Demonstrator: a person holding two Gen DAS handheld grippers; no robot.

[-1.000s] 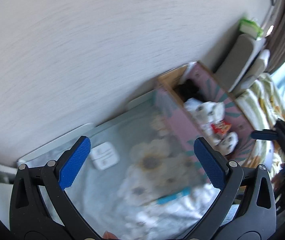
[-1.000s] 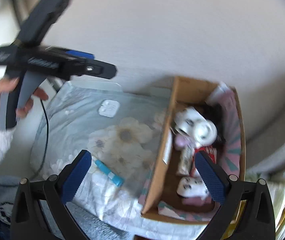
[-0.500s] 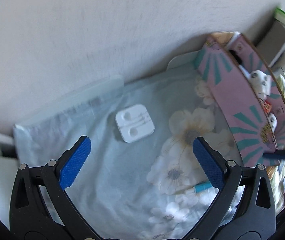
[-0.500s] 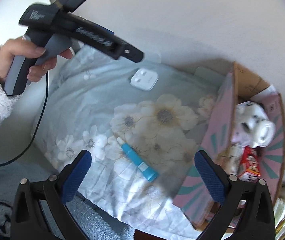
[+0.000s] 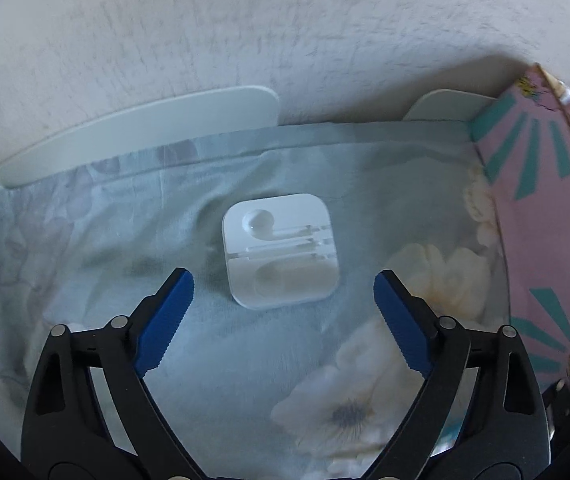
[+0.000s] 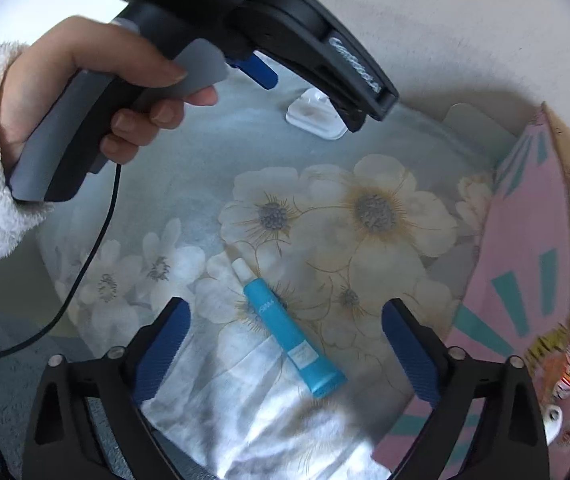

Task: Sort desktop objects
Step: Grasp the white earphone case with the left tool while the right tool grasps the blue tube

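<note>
You are lowering both grippers, fingers just narrowing yet wide and empty: left gripper point(image 5: 283, 284) nearing the white earphone case point(image 5: 281, 249), right gripper point(image 6: 285, 312) nearing the blue tube point(image 6: 291, 340) on the floral cloth point(image 6: 365, 216), both ready for picking.

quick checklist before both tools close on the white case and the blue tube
1. White earbud case centred ahead of left tool: ok.
2. Left tool open, closing lately, nothing between its pads: ok.
3. Blue tube between right tool fingers, untouched: ok.
4. Right tool open, closing lately: ok.
5. Tube lies diagonal to the jaws, so square grip: not ok.
6. Room left in pink box: cannot tell.
</note>
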